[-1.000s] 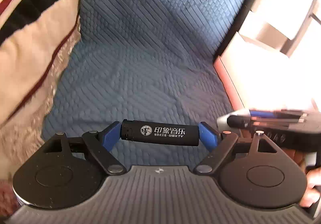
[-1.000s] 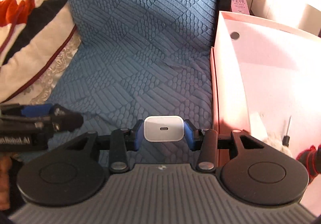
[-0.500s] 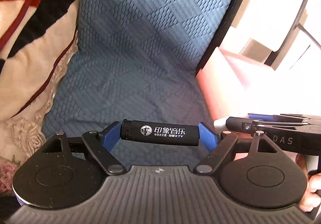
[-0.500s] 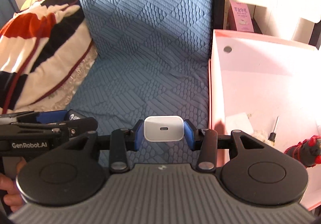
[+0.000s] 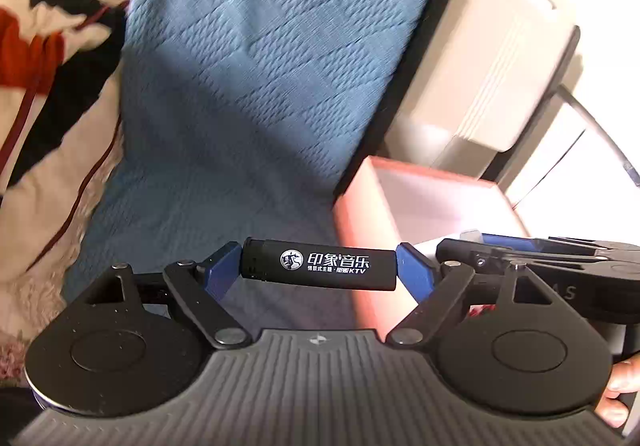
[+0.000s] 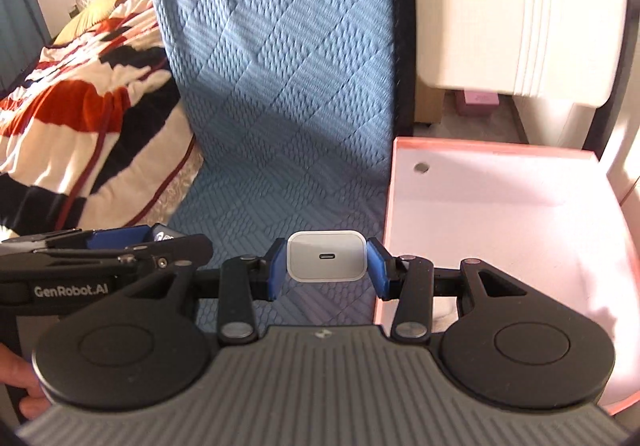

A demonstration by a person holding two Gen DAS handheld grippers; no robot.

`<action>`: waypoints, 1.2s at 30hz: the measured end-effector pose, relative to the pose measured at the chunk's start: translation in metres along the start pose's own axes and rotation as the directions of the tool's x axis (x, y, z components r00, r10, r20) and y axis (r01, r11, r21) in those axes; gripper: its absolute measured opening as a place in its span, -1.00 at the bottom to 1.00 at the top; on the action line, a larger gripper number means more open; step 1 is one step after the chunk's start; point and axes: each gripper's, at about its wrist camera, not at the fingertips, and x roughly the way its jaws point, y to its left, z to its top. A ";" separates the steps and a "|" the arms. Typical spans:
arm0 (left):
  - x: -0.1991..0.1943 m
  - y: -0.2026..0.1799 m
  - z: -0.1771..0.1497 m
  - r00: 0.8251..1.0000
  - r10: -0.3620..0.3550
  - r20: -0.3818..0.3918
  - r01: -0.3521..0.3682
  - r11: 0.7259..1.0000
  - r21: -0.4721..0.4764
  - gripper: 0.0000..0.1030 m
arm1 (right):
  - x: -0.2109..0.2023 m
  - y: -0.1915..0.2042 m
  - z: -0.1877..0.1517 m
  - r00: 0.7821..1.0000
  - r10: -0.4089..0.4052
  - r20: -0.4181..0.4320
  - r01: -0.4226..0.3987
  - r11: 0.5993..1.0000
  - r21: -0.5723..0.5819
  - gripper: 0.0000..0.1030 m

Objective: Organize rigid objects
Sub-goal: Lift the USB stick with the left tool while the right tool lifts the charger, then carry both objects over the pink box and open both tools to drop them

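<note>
A: Where is the black lighter (image 5: 319, 265)?

B: Crosswise between the blue pads (image 5: 218, 269) of the left gripper (image 5: 319, 266), clenched at both ends, white print facing up. It hangs in the air above the blue quilted cover (image 5: 256, 86), near that cover's right edge.

A: And the white charger (image 6: 327, 255)?

B: Clamped in the right gripper (image 6: 327, 261), one blue pad (image 6: 277, 270) pressing each side, its port facing the camera. It sits over the cover's right edge, just beside the left wall of the pink box (image 6: 500, 202).

A: How do the two tools stand to each other?

B: Side by side and close. In the left wrist view the right gripper (image 5: 536, 258) shows at the right edge, over the pink box (image 5: 360, 214). In the right wrist view the left gripper (image 6: 100, 254) shows at the left edge.

A: What is in the box?

B: Its pale floor is mostly bare; I see only a small dark round spot near the far left corner. The near part is hidden by the tool.

A: What else lies around?

B: A red, white and black patterned blanket (image 6: 80, 118) lies along the cover's left edge. A white cabinet (image 6: 520, 6) stands beyond the box.
</note>
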 end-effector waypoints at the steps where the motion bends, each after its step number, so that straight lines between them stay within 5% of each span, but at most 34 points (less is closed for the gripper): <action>1: -0.002 -0.006 0.005 1.000 -0.004 0.007 0.004 1.000 0.002 0.68 | -0.004 -0.002 0.003 1.000 -0.003 0.006 0.003 1.000 0.000 -0.11; 19: -0.015 -0.083 0.049 0.995 -0.076 0.064 0.076 0.997 0.009 0.68 | -0.045 -0.064 0.018 0.998 -0.039 0.043 0.035 0.996 0.081 -0.11; 26: 0.017 -0.116 0.023 0.990 -0.138 0.010 0.138 0.990 0.030 0.68 | -0.041 -0.098 -0.009 0.999 -0.052 -0.003 0.052 0.994 0.098 -0.11; 36: 0.083 -0.154 -0.037 0.980 -0.116 -0.159 0.135 0.984 0.113 0.68 | -0.013 -0.139 -0.077 0.984 -0.088 -0.154 0.113 0.980 0.163 -0.11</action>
